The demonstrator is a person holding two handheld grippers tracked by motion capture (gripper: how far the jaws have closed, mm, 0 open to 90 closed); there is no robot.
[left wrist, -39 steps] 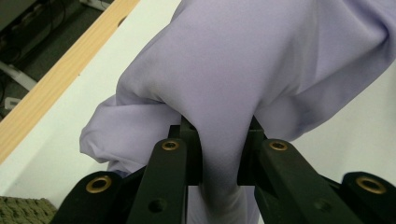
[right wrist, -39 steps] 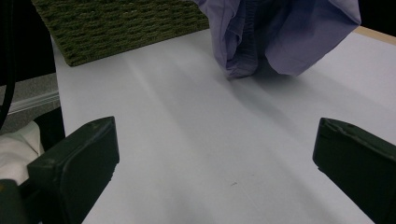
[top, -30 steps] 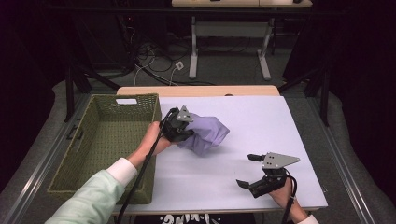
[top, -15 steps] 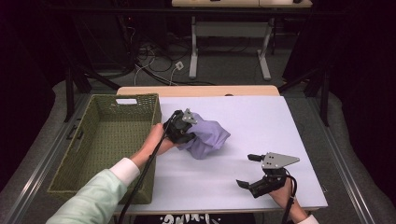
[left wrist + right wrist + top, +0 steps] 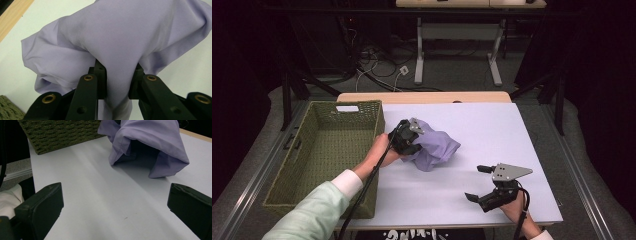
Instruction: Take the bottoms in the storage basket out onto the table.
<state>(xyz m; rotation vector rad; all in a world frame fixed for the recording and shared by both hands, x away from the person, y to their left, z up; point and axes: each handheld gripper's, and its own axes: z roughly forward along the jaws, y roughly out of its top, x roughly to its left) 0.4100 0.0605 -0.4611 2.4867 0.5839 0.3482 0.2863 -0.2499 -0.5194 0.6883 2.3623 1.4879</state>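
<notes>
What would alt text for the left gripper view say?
The left gripper has its two black jaws shut on a fold of lilac cloth, which bunches up above a white table. A corner of a green woven basket shows at bottom left.

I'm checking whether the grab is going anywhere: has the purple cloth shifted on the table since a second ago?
Yes. The purple cloth, pinched by the left gripper, has slid slightly toward the table's near edge, away from the wooden strip; the basket stays put.

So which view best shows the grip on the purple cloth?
The left gripper view: the left hand-held gripper pinches a fold of the purple cloth between its jaws. The high view shows the cloth bunched beside the basket; the right gripper view shows its hanging edge.
</notes>
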